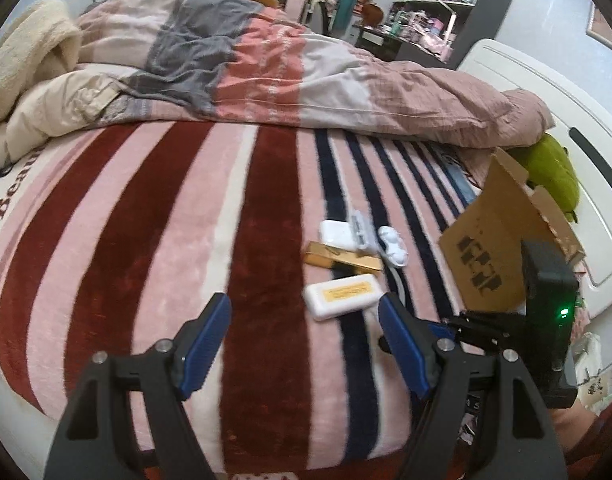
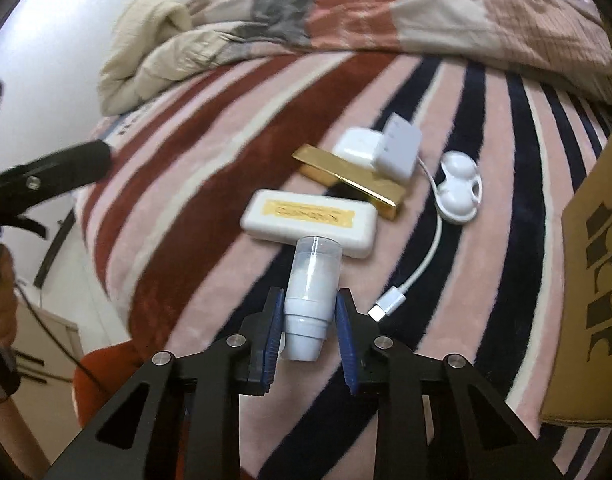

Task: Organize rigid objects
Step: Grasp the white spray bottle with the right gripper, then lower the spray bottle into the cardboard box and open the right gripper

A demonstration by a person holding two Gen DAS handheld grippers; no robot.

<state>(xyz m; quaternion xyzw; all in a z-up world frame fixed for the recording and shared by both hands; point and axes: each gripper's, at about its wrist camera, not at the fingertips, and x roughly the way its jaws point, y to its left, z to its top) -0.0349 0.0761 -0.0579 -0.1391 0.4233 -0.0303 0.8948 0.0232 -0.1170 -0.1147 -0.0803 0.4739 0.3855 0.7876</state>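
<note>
Right gripper pinches a white plastic bottle between its blue pads — its clear cap points toward the white case with the yellow label, which lies just beyond. Behind that case lies a gold bar-shaped box. Left gripper hangs wide open, empty, over the striped blanket, short of the case.

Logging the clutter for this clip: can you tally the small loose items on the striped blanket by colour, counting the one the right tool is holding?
White: 4 (case with yellow label, rounded case, cabled holder, bottle held in the right tool)
Pale lilac-grey: 1 (small box)
Gold: 1 (bar-shaped box)
Total: 6
</note>
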